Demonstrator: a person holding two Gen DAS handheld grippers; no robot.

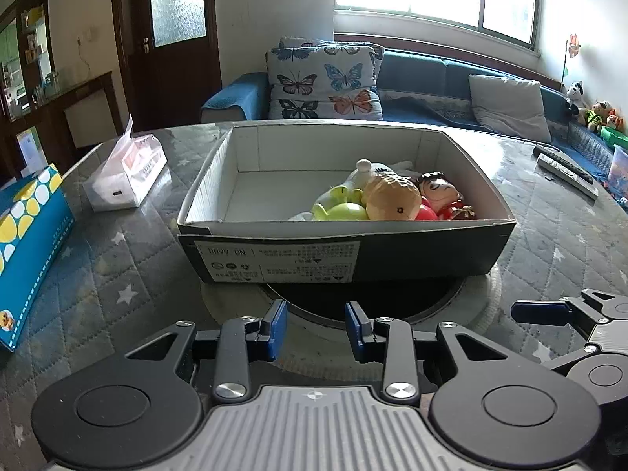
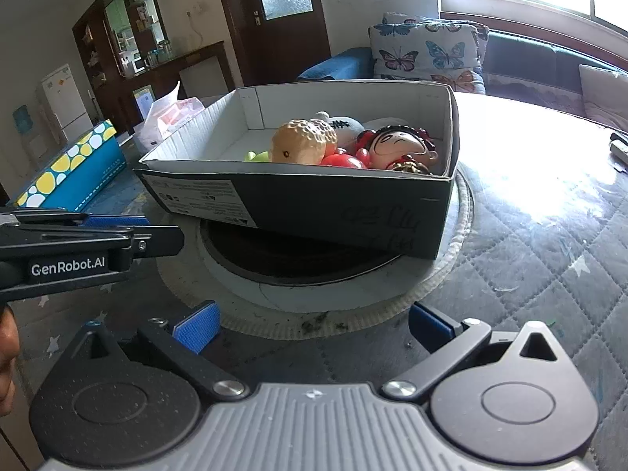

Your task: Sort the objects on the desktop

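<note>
A dark cardboard box point(image 1: 345, 251) with a white inside stands on the table over a round black plate point(image 1: 361, 298). Several toys lie in its right half: a tan hedgehog toy point(image 1: 392, 196), a yellow-green toy point(image 1: 339, 206), a red doll with a dark-haired head point(image 1: 439, 196) and a white plush point(image 1: 369, 168). The box point(image 2: 314, 200) and toys also show in the right wrist view. My left gripper point(image 1: 316, 329) is open and empty just in front of the box. My right gripper point(image 2: 310, 324) is open wide and empty, right of the left one.
A blue tissue box with yellow and white dots point(image 1: 27, 243) and a white tissue pack point(image 1: 125, 172) stand left of the box. Remote controls point(image 1: 565, 168) lie at the table's far right. A blue sofa with a butterfly cushion point(image 1: 325, 82) is behind the table.
</note>
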